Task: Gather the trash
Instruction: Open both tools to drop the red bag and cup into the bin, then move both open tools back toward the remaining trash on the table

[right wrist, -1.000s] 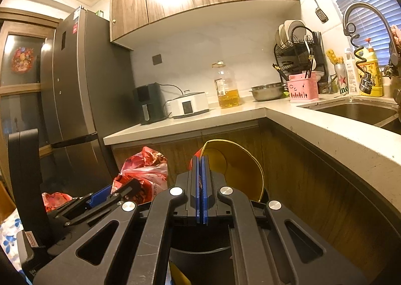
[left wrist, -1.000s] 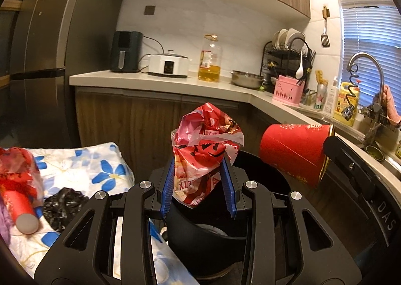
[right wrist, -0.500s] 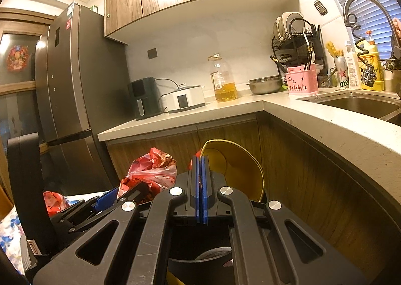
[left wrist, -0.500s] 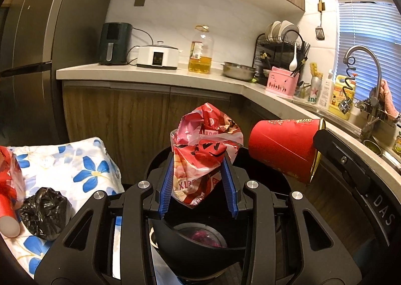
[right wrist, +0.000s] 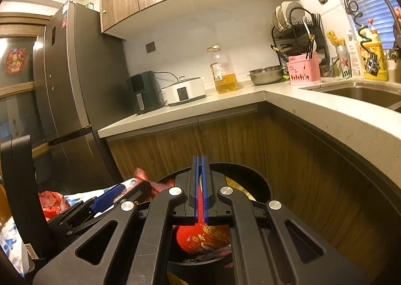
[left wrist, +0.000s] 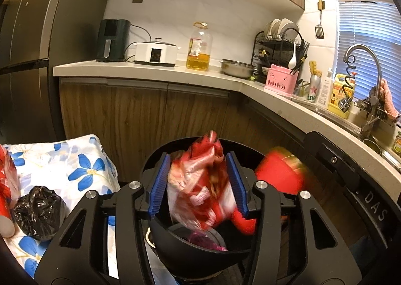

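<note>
A black trash bin [left wrist: 190, 255] stands open below both grippers. My left gripper [left wrist: 199, 182] is open; a crumpled red snack bag [left wrist: 200, 189], blurred, is between its blue pads and dropping into the bin. A red paper cup [left wrist: 278, 174] with a gold inside is blurred and falling at the bin's right side. In the right wrist view my right gripper [right wrist: 199, 189] has its pads a thin gap apart, and the red cup [right wrist: 203, 237] lies below them inside the bin [right wrist: 260, 182].
A floral-cloth table [left wrist: 75, 159] at left holds a black plastic bag [left wrist: 37, 212] and more red trash [left wrist: 6, 184]. Wooden cabinets [left wrist: 150, 114] and the counter [left wrist: 288, 107] wrap around the bin. A fridge [right wrist: 67, 99] stands at left.
My left gripper has opened and the snack bag has slipped down toward the bin. My right gripper has let go of the red cup, which has dropped into the bin.
</note>
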Available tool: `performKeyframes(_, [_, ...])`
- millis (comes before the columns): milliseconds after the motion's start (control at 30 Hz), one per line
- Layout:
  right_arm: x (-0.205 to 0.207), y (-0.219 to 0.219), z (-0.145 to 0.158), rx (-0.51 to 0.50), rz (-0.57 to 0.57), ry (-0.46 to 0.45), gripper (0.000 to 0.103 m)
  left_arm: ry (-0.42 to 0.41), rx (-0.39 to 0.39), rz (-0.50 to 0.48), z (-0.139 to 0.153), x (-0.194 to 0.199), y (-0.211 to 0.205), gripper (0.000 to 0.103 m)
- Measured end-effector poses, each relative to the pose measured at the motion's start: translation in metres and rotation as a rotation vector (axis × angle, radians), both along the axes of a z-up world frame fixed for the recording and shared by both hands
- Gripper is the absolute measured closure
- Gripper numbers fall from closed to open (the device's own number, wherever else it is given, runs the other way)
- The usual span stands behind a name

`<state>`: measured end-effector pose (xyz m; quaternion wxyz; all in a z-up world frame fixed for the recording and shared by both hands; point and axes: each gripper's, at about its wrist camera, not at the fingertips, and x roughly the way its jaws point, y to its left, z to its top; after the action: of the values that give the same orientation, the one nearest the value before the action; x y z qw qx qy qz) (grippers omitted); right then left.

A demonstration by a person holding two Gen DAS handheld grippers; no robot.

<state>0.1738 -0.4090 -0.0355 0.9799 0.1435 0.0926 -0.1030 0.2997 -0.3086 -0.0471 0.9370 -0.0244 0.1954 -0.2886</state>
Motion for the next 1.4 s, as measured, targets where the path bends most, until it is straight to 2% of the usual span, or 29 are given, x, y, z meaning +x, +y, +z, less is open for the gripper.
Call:
performKeyframes(100, [-0.002,-0.003,-0.001,0.017,-0.01,0.004,0.095,0.006,0.001,0.011,-0.002,0.0,0.004,0.05])
performKeyframes(167, [-0.005,-0.004,-0.001,0.023,-0.014,0.0,0.084,0.011,-0.009,0.018,-0.002,0.0,0.007,0.041])
performKeyframes(300, [-0.013,0.001,0.0,0.008,-0.015,-0.004,0.075,0.015,-0.005,0.039,-0.002,-0.005,0.014,0.038])
performKeyframes(367, [-0.016,0.003,0.0,0.007,-0.013,-0.004,0.064,0.015,-0.006,0.058,-0.002,-0.009,0.02,0.03])
performKeyframes(467, [-0.021,0.007,-0.001,0.003,-0.013,0.002,0.06,0.003,0.001,0.096,0.0,-0.017,0.029,0.023])
performKeyframes(733, [-0.045,0.023,0.001,-0.018,-0.009,-0.001,0.043,-0.02,0.017,0.176,0.008,-0.046,0.06,0.017])
performKeyframes(867, [-0.058,0.031,0.002,-0.009,-0.007,-0.004,0.036,-0.046,0.014,0.224,0.012,-0.066,0.079,0.01])
performKeyframes(1267, [-0.093,0.065,-0.002,-0.013,0.015,0.01,0.034,-0.05,0.006,0.309,0.014,-0.119,0.132,0.007])
performKeyframes(1400, [-0.098,0.08,-0.005,-0.018,0.035,0.019,0.034,-0.057,-0.001,0.37,0.012,-0.133,0.159,0.007])
